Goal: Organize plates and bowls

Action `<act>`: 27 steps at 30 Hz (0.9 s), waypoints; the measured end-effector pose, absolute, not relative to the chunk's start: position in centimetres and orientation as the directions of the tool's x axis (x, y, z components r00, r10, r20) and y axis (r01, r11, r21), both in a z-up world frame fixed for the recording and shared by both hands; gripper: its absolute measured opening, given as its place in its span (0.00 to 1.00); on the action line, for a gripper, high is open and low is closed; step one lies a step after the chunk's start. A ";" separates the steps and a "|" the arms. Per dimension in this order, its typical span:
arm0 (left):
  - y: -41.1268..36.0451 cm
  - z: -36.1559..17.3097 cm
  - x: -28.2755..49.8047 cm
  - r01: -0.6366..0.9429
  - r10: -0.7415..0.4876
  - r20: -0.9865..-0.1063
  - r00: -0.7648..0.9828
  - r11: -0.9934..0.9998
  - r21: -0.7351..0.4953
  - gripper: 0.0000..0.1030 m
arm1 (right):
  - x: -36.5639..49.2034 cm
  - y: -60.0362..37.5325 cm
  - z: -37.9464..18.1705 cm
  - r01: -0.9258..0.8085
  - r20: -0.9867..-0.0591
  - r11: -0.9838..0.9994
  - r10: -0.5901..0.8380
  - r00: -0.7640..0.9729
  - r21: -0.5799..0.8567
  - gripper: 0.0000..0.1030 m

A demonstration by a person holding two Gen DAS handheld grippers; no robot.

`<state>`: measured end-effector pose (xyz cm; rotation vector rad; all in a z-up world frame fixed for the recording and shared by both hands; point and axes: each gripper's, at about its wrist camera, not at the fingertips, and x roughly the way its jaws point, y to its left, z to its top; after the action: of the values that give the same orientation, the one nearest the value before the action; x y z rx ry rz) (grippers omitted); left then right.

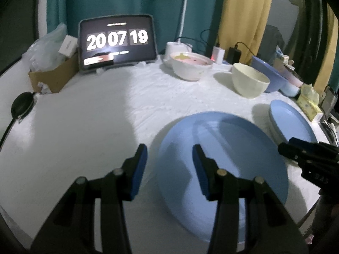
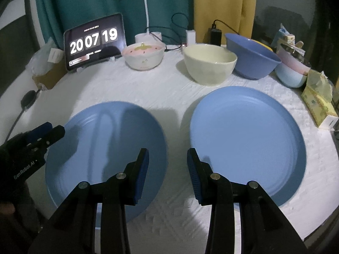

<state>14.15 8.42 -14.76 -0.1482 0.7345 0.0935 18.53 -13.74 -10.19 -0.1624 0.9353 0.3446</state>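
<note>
Right wrist view: two blue plates (image 2: 106, 148) (image 2: 247, 144) lie flat and bare on the table (image 2: 169, 97), near the clock (image 2: 94, 41). Behind them sit a white bowl (image 2: 144, 58), cream bowl (image 2: 209, 65) and blue bowl (image 2: 252, 57), right of the clock. The left gripper (image 1: 169, 154) and right gripper (image 2: 168, 156) are both spread apart, pinching nothing.

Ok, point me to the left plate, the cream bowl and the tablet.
left plate (image 2: 101, 148), right wrist view, middle of its flat face.
cream bowl (image 2: 209, 72), right wrist view, front outer wall.
tablet (image 1: 117, 40), left wrist view, middle of its screen.
</note>
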 end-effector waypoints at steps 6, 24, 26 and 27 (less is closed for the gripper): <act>9.2 -15.9 14.0 -0.158 0.045 -0.693 0.719 0.982 -0.100 0.45 | 18.6 -13.1 -11.1 -0.369 -0.825 0.929 0.221 0.520 0.016 0.38; 9.1 -17.7 14.5 -0.133 0.017 -0.727 0.687 0.986 -0.102 0.41 | 19.1 -12.2 -13.2 -0.389 -0.850 0.920 0.239 0.469 0.044 0.38; 8.9 -17.7 14.5 -0.113 0.005 -0.724 0.690 0.988 -0.101 0.32 | 19.0 -12.1 -13.3 -0.396 -0.850 0.917 0.246 0.466 0.048 0.34; 8.7 -17.8 14.5 -0.103 -0.004 -0.724 0.690 0.989 -0.104 0.30 | 19.0 -12.0 -13.3 -0.397 -0.849 0.917 0.242 0.470 0.041 0.33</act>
<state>14.54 8.72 -17.75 -0.1400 0.8081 0.0554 19.02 -12.01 -13.26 -0.1705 1.0084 0.3935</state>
